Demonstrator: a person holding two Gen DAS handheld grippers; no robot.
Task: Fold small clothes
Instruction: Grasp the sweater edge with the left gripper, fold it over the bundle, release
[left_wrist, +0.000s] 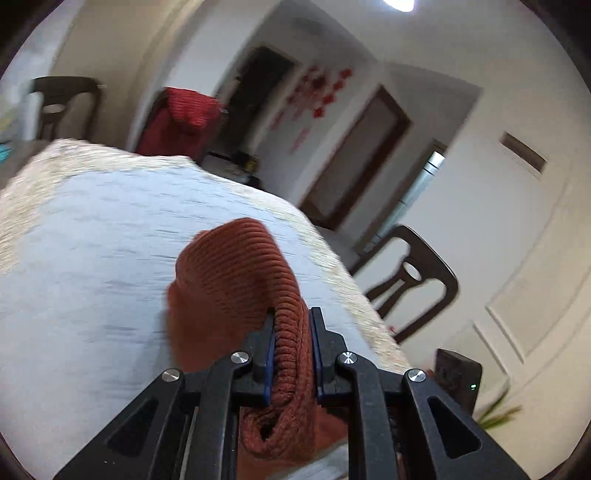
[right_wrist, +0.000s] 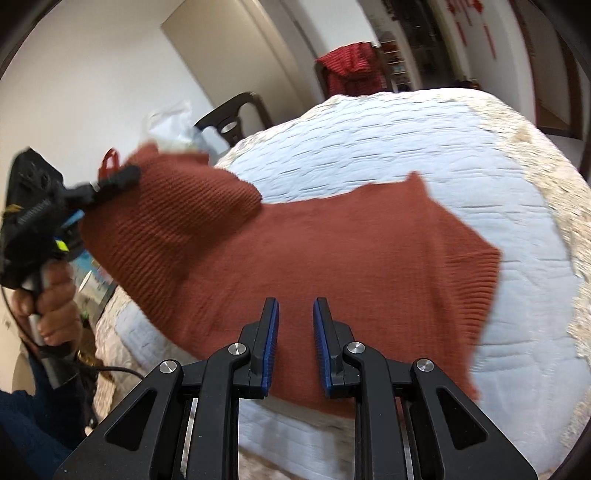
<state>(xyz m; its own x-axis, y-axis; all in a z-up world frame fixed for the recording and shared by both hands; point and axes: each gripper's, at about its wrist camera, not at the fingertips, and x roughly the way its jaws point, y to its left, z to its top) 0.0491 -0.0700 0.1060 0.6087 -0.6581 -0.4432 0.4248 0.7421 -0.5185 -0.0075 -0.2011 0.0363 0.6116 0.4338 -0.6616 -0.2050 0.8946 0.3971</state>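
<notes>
The left gripper (left_wrist: 291, 332) clamps a thick ribbed edge of the rust-red knitted sweater (right_wrist: 332, 258) and lifts it. The right gripper (right_wrist: 295, 325) holds nothing, its jaws slightly apart above the knit. The sweater lies on a white quilted surface (right_wrist: 406, 140). Behind stand dark wooden chairs (left_wrist: 413, 273).

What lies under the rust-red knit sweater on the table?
The rust-red sweater lies on a white quilted cover with a cream fringe. The left gripper lifts one ribbed edge. Whatever lies beneath the flat part is hidden.
</notes>
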